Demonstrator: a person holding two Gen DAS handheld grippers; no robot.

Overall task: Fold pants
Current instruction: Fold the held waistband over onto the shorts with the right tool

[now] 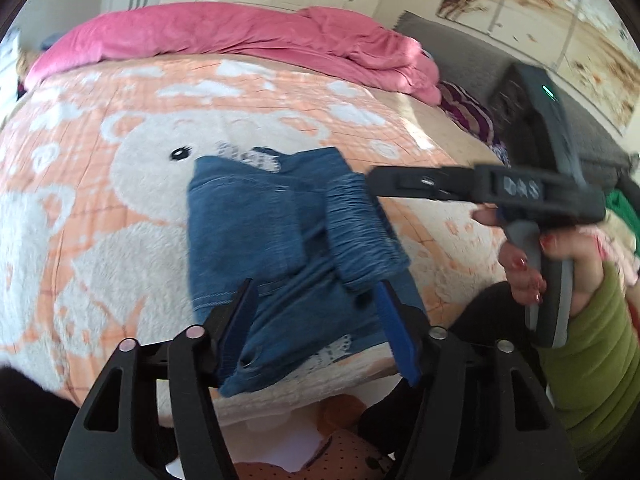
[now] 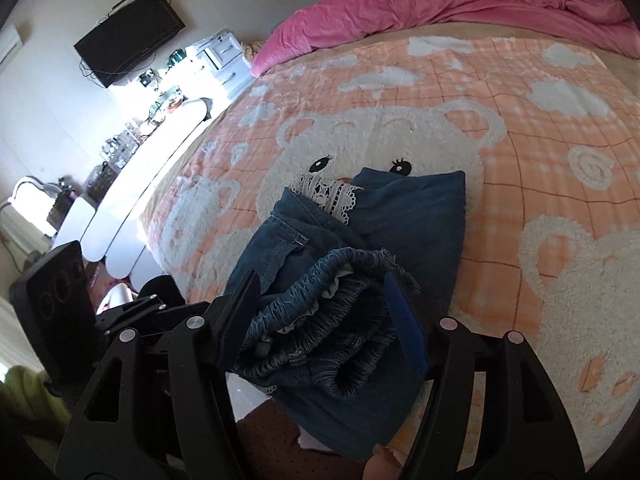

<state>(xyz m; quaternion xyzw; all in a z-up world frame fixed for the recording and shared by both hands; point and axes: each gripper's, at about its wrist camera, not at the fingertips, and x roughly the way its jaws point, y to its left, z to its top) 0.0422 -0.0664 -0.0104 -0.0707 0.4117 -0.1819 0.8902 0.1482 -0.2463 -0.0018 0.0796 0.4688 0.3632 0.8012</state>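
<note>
Small blue denim pants (image 1: 280, 240) with white lace trim lie folded into a compact stack on the peach teddy-bear blanket (image 1: 100, 200), near the bed's front edge. The gathered elastic waistband (image 1: 364, 228) lies on top. My left gripper (image 1: 316, 300) is open, its fingers spread over the near end of the stack without pinching it. In the right wrist view the pants (image 2: 400, 216) lie under my right gripper (image 2: 324, 292), which is open with the bunched waistband (image 2: 320, 320) between its spread fingers. The right gripper also shows in the left wrist view (image 1: 384, 184), at the waistband's far end.
A pink duvet (image 1: 240, 36) is bunched along the far side of the bed. A grey headboard (image 1: 480, 68) and a striped pillow (image 1: 468, 112) are at the right. A white dresser (image 2: 140, 168) and a wall TV (image 2: 128, 40) stand left of the bed.
</note>
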